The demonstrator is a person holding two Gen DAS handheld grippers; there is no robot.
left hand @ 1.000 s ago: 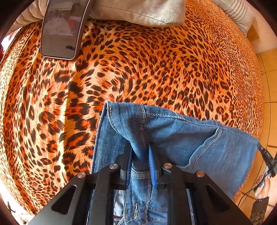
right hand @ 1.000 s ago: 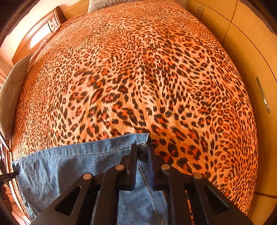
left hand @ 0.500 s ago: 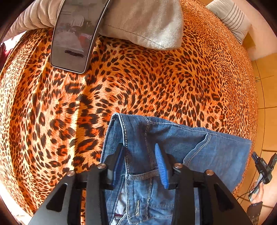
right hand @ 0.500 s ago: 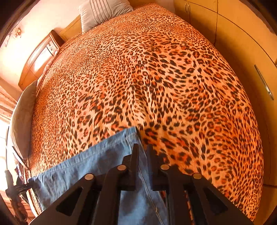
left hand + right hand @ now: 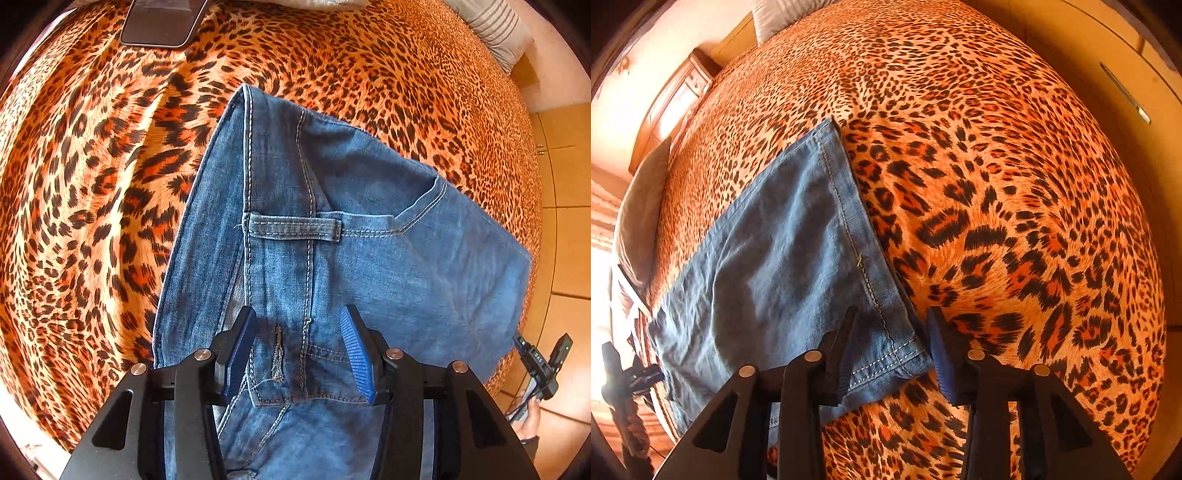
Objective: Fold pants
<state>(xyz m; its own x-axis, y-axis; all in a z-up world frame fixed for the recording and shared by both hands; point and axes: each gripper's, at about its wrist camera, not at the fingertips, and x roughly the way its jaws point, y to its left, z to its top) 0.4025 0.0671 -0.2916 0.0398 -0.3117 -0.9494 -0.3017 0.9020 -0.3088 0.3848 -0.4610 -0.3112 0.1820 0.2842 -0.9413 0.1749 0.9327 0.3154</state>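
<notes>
One pair of jeans is counted, one bedspread, two grippers, two pillows, one phone, one headboard.

Jeans: mid-blue denim, pale contrast stitching, lying folded flat on leopard-print cover. Left view: waistband end, belt loop lying crosswise, curved pocket seam to its right, small frayed slit lower down near pocket corner; left edge a doubled fold running up to a point. Right view: jeans show hem end, stitched hem along right edge, corner nearest camera, fabric lightly creased, stretching back left toward bed edge
</notes>
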